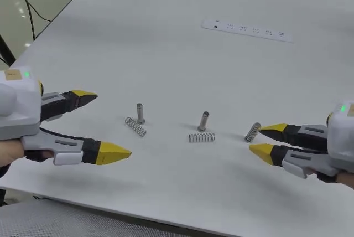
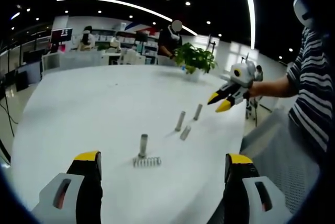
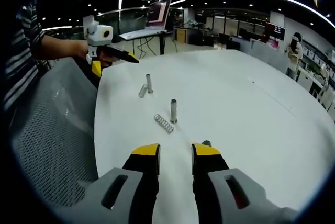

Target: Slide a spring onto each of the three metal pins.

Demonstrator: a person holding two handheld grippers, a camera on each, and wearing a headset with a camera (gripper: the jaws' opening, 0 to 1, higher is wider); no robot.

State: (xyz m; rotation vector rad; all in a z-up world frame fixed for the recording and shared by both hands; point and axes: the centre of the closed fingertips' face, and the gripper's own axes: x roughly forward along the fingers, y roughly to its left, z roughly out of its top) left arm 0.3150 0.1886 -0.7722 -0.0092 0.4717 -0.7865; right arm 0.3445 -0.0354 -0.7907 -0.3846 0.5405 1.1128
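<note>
White tabletop [image 1: 221, 71]: all the small parts sit on it, close to our edge.
Left tool [image 1: 113, 124]: we hold it over the tabletop, off to the left and well apart from the parts. Its two yellow-tipped jaws are wide apart, and nothing is between them.
Right tool [image 1: 255, 139]: we hold it low on the right side. Its jaws are only a little apart, with a thin gap, and nothing is in the gap.
First pin [image 1: 140, 112]: it stands up straight and is the pin nearest the Left tool. No spring is on it yet.
First spring [image 1: 135, 127]: it lies flat by the foot of the First pin. We cannot tell if they touch.
Second pin [image 1: 204, 120]: it stands up in the middle, between the two tools. No spring is on it yet.
Second spring [image 1: 201, 137]: it lies flat just in front of the Second pin.
Third spring [image 1: 253, 132]: it stands up, tilted, just beside the tips of the Right tool. We cannot tell if a pin is inside it.
Power strip [image 1: 247, 30]: it is white and lies flat at the far side, well apart from the parts.
Striped sleeve [image 2: 309, 77]: in the left gripper view it is behind the Right tool.
</note>
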